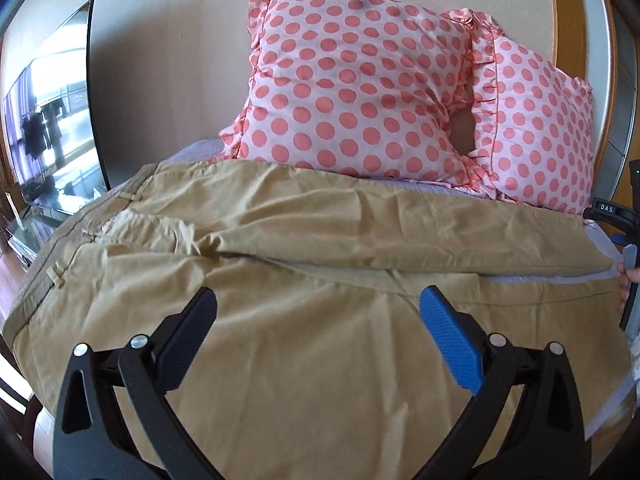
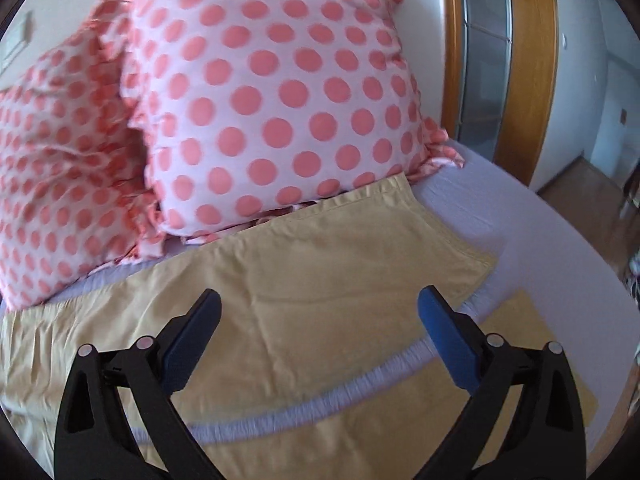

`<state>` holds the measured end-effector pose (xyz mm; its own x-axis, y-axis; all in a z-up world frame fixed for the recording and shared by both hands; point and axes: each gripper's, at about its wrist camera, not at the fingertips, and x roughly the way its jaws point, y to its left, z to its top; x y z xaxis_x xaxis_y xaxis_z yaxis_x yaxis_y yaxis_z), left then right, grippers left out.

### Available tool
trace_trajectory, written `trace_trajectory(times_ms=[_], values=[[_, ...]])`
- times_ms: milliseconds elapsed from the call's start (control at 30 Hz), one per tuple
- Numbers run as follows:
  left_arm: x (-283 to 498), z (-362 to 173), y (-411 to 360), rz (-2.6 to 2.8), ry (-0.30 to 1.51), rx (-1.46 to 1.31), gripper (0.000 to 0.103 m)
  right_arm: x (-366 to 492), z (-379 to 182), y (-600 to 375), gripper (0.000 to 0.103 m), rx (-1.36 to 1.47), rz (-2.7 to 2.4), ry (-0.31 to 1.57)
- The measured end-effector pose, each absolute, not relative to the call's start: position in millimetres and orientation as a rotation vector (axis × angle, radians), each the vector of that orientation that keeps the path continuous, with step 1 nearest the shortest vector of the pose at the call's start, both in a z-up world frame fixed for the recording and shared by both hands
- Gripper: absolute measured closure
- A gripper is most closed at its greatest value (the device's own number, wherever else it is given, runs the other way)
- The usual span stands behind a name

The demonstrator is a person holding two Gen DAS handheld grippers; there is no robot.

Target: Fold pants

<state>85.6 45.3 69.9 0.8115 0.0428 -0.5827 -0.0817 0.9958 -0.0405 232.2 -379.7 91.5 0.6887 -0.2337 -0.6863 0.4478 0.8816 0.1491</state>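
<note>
Tan pants [image 1: 280, 248] lie spread flat across the bed, waistband at the left and both legs running right. My left gripper [image 1: 318, 304] is open and empty, hovering over the near leg by the crotch. In the right wrist view the two pants legs [image 2: 320, 280] lie side by side, a strip of lavender sheet between them, their hems at the right. My right gripper [image 2: 320, 306] is open and empty above the far leg near the hem. The right gripper also shows at the right edge of the left wrist view [image 1: 624, 224].
Two pink polka-dot pillows [image 1: 352, 80] lean on the wall behind the pants, also in the right wrist view [image 2: 260, 100]. The lavender bed sheet [image 2: 540, 240] ends at the right, with wood floor [image 2: 592, 200] and a door frame [image 2: 528, 72] beyond. A TV [image 1: 52, 112] stands left.
</note>
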Motion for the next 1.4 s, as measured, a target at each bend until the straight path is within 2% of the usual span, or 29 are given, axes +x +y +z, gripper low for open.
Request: trace_trajectory(times_ms=[33, 100, 400, 500, 567, 600, 633, 700, 967, 1033, 1167, 1267, 1333, 1400], values=[[92.4, 70.6, 46.0, 0.069, 0.622, -0.063, 0.002, 252.4, 85.4, -392.3, 0.017, 0.37, -0.412, 0.745], [104.4, 69.9, 47.4, 0.06, 0.633, -0.079, 0.002, 286.3, 73.1, -411.1, 0.02, 0.441, -0.471, 0.789], [122.0, 49.1, 44.9, 0.005, 0.655, -0.09, 0.002, 370.0, 36.6, -447.3, 0.019, 0.554, -0.69, 0.91], [126.7, 43.2, 44.9, -0.013, 0.69, -0.103, 0.002, 377.3, 31.1, -443.3, 0.02, 0.468, -0.748, 0.935], [127.9, 41.3, 46.2, -0.018, 0.7, -0.112, 0.002, 372.0, 30.1, -439.6, 0.041, 0.423, -0.743, 0.893], [127.4, 41.1, 47.4, -0.018, 0.698, -0.119, 0.002, 365.8, 30.5, -439.2, 0.074, 0.414, -0.741, 0.861], [126.1, 41.2, 49.1, -0.021, 0.693, -0.129, 0.002, 359.0, 30.1, -441.0, 0.086, 0.43, -0.726, 0.841], [123.3, 42.5, 53.1, -0.027, 0.678, -0.155, 0.002, 338.5, 31.3, -443.0, 0.096, 0.518, -0.65, 0.807], [104.2, 57.1, 71.6, -0.046, 0.613, -0.214, 0.002, 150.1, 61.6, -425.5, 0.098, 0.728, -0.319, 0.512], [101.1, 59.6, 75.1, -0.038, 0.608, -0.221, 0.002, 93.9, 58.8, -419.4, 0.098, 0.79, -0.286, 0.496], [95.0, 64.4, 74.7, -0.059, 0.592, -0.251, 0.002, 65.6, 45.0, -433.2, 0.097, 0.906, -0.274, 0.587], [87.0, 69.7, 72.6, -0.078, 0.569, -0.26, 0.002, 55.8, 28.6, -444.1, 0.086, 1.007, -0.269, 0.62], [79.9, 72.8, 75.4, -0.083, 0.544, -0.261, 0.002, 57.4, 24.3, -442.7, 0.067, 1.013, -0.269, 0.612], [75.2, 75.9, 80.1, -0.079, 0.534, -0.27, 0.002, 63.3, 22.8, -446.4, 0.065, 1.007, -0.273, 0.595]])
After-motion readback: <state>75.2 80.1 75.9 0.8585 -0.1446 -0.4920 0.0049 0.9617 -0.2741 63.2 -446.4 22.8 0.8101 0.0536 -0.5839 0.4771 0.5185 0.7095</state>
